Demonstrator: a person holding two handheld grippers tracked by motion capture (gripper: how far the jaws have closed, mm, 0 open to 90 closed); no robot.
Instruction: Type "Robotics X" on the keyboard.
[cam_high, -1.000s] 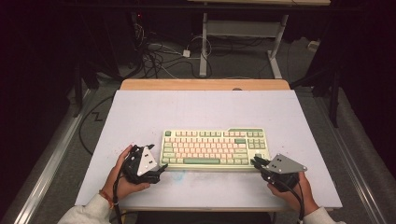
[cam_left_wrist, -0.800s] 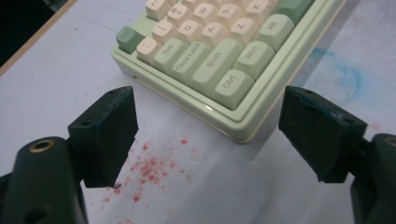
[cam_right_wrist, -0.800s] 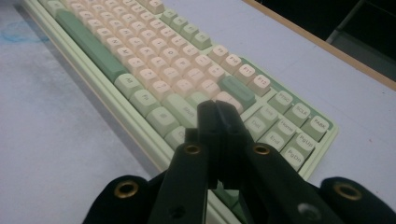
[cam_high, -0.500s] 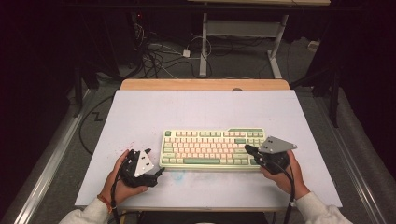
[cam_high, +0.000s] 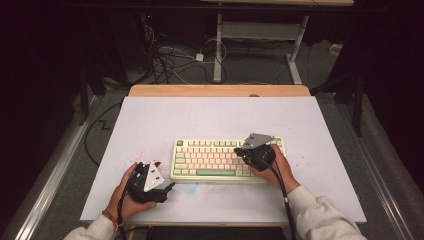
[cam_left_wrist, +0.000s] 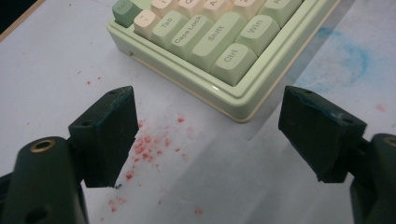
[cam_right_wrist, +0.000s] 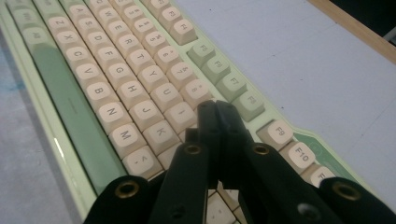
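Observation:
A pale green keyboard (cam_high: 210, 160) with cream keys lies on the white table top (cam_high: 215, 115), near the front. My right gripper (cam_high: 239, 151) hovers over the keyboard's right half, pointing left. In the right gripper view its jaws (cam_right_wrist: 215, 109) are pressed together with nothing between them, their tips above the keys near I and K (cam_right_wrist: 180, 116). My left gripper (cam_high: 165, 176) sits on the table just off the keyboard's front left corner. It stands wide open (cam_left_wrist: 210, 112) and empty, with the Ctrl key (cam_left_wrist: 232, 58) ahead of it.
Red specks (cam_left_wrist: 144, 147) and a blue smudge (cam_left_wrist: 350, 56) mark the table top near the keyboard's front left. A wooden strip (cam_high: 220, 90) edges the far side. Cables (cam_high: 170, 65) and desk legs (cam_high: 218, 50) lie on the floor beyond.
My right gripper has moved left and forward, from off the keyboard's right end to above its keys. The left gripper has hardly shifted.

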